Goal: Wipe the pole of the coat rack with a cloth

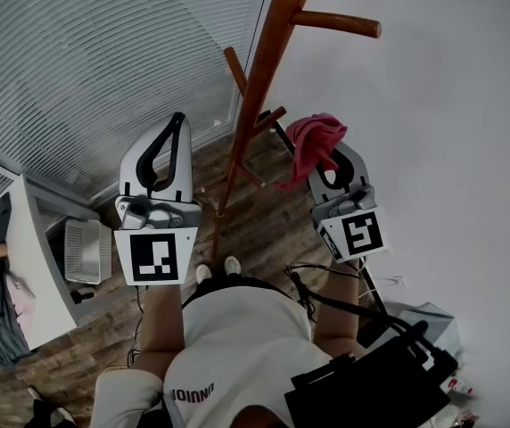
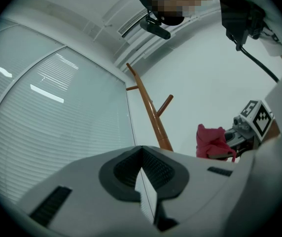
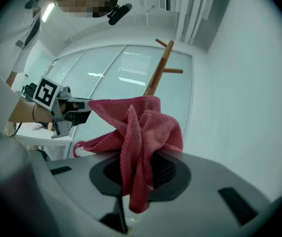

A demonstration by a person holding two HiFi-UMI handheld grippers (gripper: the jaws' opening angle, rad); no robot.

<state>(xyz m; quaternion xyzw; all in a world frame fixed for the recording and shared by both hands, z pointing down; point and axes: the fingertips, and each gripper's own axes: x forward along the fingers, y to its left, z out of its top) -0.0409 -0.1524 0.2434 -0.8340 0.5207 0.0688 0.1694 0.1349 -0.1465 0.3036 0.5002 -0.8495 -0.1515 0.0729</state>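
Observation:
The wooden coat rack pole (image 1: 253, 96) runs from the floor up past the top of the head view, with pegs sticking out. My right gripper (image 1: 319, 154) is shut on a red cloth (image 1: 314, 144) that bunches out above its jaws, just right of the pole. In the right gripper view the cloth (image 3: 136, 132) fills the middle and the pole (image 3: 157, 75) rises behind it. My left gripper (image 1: 173, 130) is shut on nothing, left of the pole. The left gripper view shows the pole (image 2: 153, 117) ahead and the cloth (image 2: 211, 142) to its right.
A window with closed blinds (image 1: 103, 61) fills the left; a white wall (image 1: 451, 132) stands on the right. The floor (image 1: 264, 230) is wood plank. A white desk (image 1: 37, 257) with a small white unit (image 1: 86, 250) sits at lower left. The person's feet (image 1: 217, 268) stand near the pole's base.

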